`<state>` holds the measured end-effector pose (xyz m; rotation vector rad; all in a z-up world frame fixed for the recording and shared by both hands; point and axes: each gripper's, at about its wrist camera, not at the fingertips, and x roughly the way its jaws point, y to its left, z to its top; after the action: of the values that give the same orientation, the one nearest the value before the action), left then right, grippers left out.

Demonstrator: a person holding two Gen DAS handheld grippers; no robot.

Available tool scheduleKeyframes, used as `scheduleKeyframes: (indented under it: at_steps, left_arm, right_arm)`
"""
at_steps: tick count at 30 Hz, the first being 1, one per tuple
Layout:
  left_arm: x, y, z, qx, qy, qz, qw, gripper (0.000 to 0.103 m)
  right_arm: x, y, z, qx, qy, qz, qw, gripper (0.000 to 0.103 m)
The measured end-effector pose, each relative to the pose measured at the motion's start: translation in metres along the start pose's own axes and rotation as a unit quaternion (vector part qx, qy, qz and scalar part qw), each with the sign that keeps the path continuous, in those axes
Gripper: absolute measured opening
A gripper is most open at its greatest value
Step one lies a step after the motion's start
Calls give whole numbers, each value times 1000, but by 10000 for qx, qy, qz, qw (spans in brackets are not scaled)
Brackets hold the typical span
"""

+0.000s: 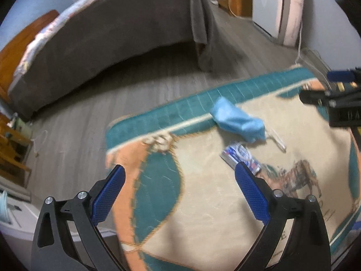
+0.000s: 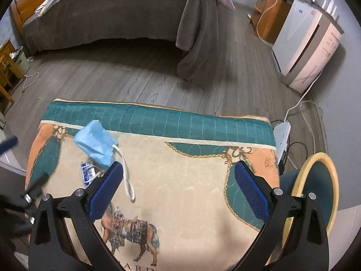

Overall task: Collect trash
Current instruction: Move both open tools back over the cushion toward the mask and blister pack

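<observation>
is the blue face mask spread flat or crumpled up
Crumpled: the blue face mask lies bunched and folded on the cloth, one ear loop trailing out.

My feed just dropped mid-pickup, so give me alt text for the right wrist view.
The open right gripper hovers empty over a patterned cloth. A crumpled blue face mask and a small blue-and-white wrapper lie on the cloth to its left. Beyond are a grey wood floor and a bed.

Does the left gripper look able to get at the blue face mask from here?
Probably yes: the left gripper is open, and only bare cloth lies between it and the face mask; the wrapper sits beside that path.
</observation>
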<state>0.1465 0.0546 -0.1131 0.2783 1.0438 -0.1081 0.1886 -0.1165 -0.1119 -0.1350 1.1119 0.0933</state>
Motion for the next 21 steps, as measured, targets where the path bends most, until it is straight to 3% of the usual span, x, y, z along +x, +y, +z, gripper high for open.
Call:
scheduleKeyframes:
  at_steps: [7, 21]
  left_arm:
    - [27, -25, -1, 186, 313, -415, 9985, 97]
    - [56, -46, 4, 264, 577, -687, 9956, 94]
  right_arm:
    - [12, 6, 8, -245, 19, -22, 9997, 97]
    - [35, -15, 17, -106, 188, -5, 9998, 94]
